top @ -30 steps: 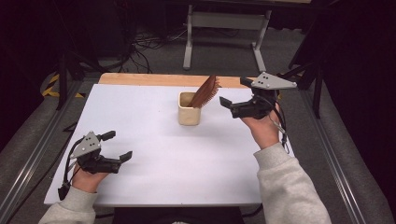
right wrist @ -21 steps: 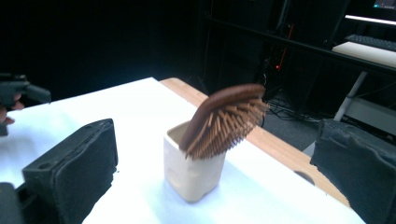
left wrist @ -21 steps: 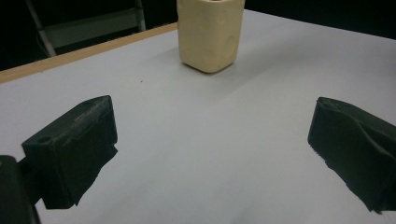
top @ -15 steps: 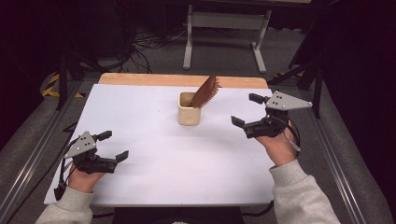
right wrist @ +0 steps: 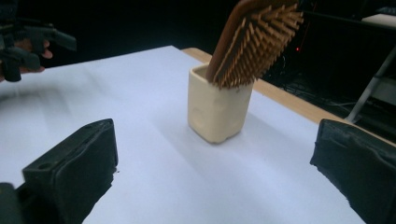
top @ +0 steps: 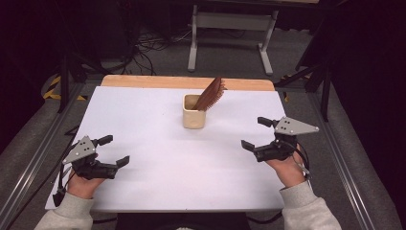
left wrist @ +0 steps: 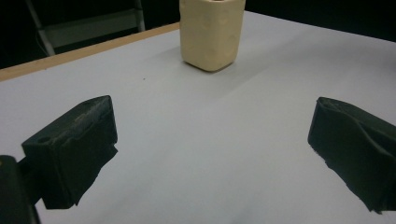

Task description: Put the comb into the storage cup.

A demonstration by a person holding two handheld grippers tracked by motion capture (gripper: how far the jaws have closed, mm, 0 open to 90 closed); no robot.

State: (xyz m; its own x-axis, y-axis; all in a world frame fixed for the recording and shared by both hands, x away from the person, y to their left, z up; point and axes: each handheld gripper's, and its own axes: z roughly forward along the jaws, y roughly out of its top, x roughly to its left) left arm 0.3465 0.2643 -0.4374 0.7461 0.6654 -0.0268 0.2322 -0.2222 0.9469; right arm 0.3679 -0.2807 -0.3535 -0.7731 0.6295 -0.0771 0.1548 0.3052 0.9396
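Fingers (left wrist: pixel 70 154) of both grippers wide apart, empty

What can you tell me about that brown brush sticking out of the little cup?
The hairbrush looks wooden, reddish brown, with rows of paler peg-like bristles on one face. It stands head up in the cream cup, leaning to one side against the cup's rim, its handle hidden inside. The cup sits toward the far middle of the white table. Nothing else touches the brush; both grippers sit well away from it.
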